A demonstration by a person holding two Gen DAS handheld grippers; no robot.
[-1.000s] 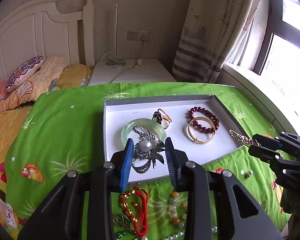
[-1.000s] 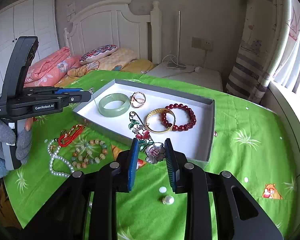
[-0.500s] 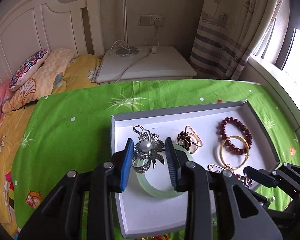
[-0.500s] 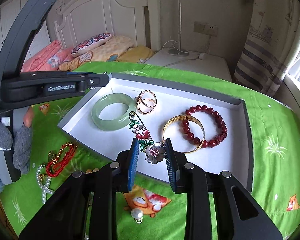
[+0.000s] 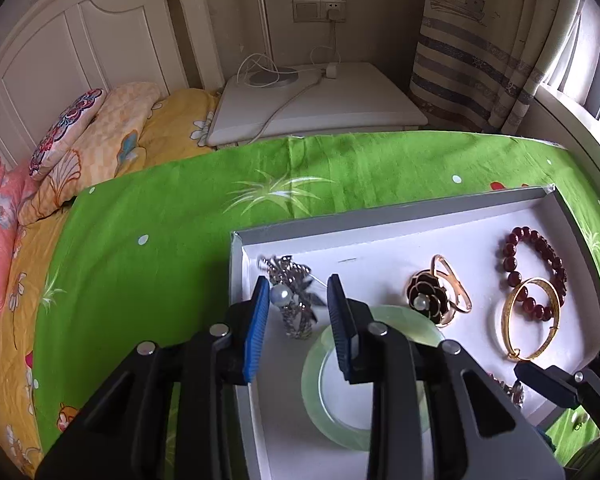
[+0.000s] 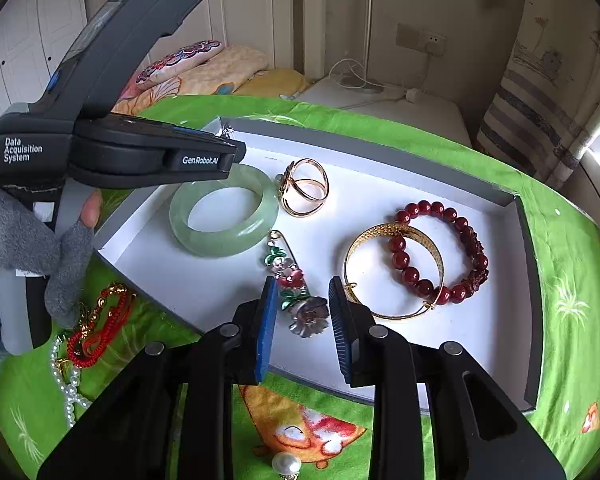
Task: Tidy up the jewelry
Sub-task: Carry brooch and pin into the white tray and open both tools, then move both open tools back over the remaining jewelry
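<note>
A white tray with a grey rim (image 5: 380, 220) (image 6: 360, 132) lies on the green cloth. My left gripper (image 5: 296, 292) (image 6: 236, 156) is shut on a silver pearl brooch (image 5: 290, 304), which hangs over the tray's far left corner. My right gripper (image 6: 301, 292) (image 5: 556, 384) is shut on a red-and-green flower brooch (image 6: 296, 280) above the tray's near side. I cannot tell whether either brooch touches the floor. In the tray lie a jade bangle (image 6: 224, 240) (image 5: 312, 380), a gold ring with a black flower (image 5: 424, 296) (image 6: 304, 188), a red bead bracelet (image 6: 460, 224) (image 5: 516, 240) and a gold bangle (image 6: 392, 230) (image 5: 508, 320).
On the cloth left of the tray lie a red cord bracelet (image 6: 100, 320) and a pearl strand (image 6: 66, 372); a loose pearl earring (image 6: 286, 464) sits near the front. A gloved hand (image 6: 20, 248) holds the left gripper. Beyond the cloth stand a white nightstand (image 5: 320, 104), pillows and a curtain.
Both grippers have moved forward and down over the tray, each still carrying its brooch. The left one has shifted to the tray's far left corner, past the jade bangle.
</note>
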